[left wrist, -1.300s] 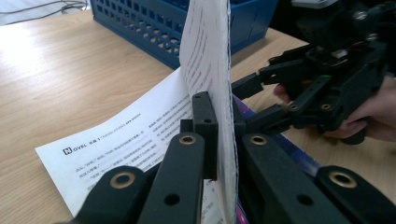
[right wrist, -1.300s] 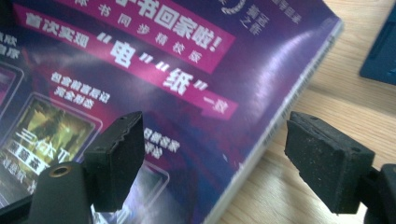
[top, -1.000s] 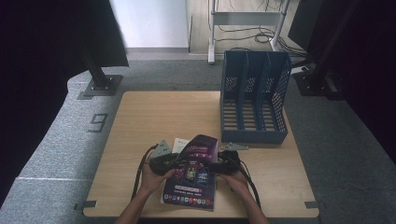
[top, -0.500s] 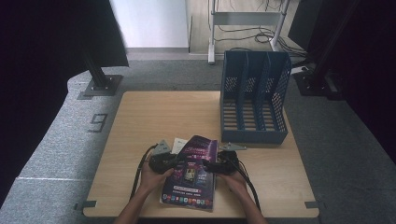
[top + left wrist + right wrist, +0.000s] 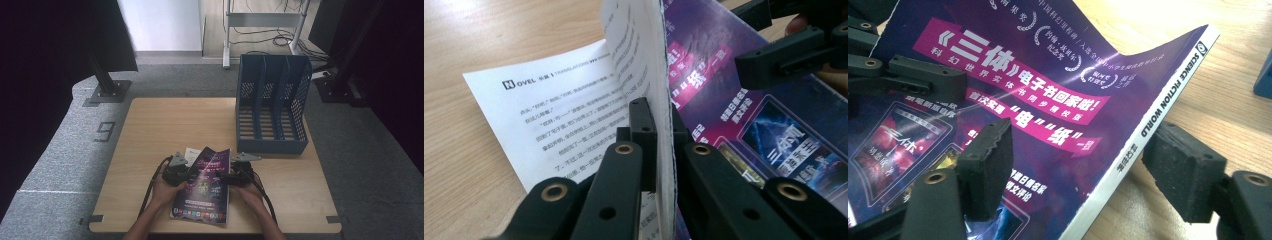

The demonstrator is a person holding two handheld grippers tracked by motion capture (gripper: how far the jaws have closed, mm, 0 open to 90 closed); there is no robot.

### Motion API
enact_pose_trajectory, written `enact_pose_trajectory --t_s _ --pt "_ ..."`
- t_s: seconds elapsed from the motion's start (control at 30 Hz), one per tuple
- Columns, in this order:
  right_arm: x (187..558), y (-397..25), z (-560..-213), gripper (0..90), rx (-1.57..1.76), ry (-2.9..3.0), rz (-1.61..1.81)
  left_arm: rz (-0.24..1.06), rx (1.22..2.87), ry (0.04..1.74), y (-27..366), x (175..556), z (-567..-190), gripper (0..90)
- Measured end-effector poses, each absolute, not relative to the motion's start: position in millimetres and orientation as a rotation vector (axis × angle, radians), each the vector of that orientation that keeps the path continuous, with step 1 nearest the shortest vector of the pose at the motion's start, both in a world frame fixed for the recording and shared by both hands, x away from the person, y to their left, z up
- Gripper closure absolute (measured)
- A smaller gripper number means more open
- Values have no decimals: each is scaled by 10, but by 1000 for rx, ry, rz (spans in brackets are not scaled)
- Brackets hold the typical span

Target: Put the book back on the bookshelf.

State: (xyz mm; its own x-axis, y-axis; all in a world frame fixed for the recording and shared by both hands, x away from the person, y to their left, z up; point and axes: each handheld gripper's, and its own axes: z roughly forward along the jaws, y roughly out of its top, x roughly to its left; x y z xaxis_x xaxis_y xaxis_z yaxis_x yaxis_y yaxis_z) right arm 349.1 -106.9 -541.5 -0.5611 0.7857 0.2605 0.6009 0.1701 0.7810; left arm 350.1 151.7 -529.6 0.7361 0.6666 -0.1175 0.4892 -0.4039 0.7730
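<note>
Left gripper view: left claw [image 5: 659,150] clamps magazine [image 5: 744,100] cover | right claw [image 5: 1088,165] released astride spine

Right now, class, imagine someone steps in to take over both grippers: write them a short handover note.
Left gripper: shut on the magazine's page edge, lifting the cover and some pages off a white text page.
Right gripper: open, jaws straddling the spine, one pad over the cover, one beyond the spine; contact unclear.
Magazine lies at the near edge of the table; the blue file rack stands empty at the far right.
Done: page edge gripped.
Left: probably close the right gripper, lift, and slot the magazine into the rack.
</note>
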Motion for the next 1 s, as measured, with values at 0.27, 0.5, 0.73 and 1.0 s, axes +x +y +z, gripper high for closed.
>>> enact_pose_trajectory --t_s 0.27,0.5,0.73,1.0 --pt "3606 -1003 -5421 325 1333 2276 1324 261 2089 885 1518 3522 -5345 887" --pt "3690 -937 -5473 378 1343 2301 1310 263 2090 894 1520 3530 -5356 884" --pt "3684 -1014 -5447 613 1395 2255 1321 268 2095 904 1525 3546 -5392 814" --pt "3635 -1002 -5392 656 1364 2240 1330 228 2085 936 1579 3586 -5400 695"
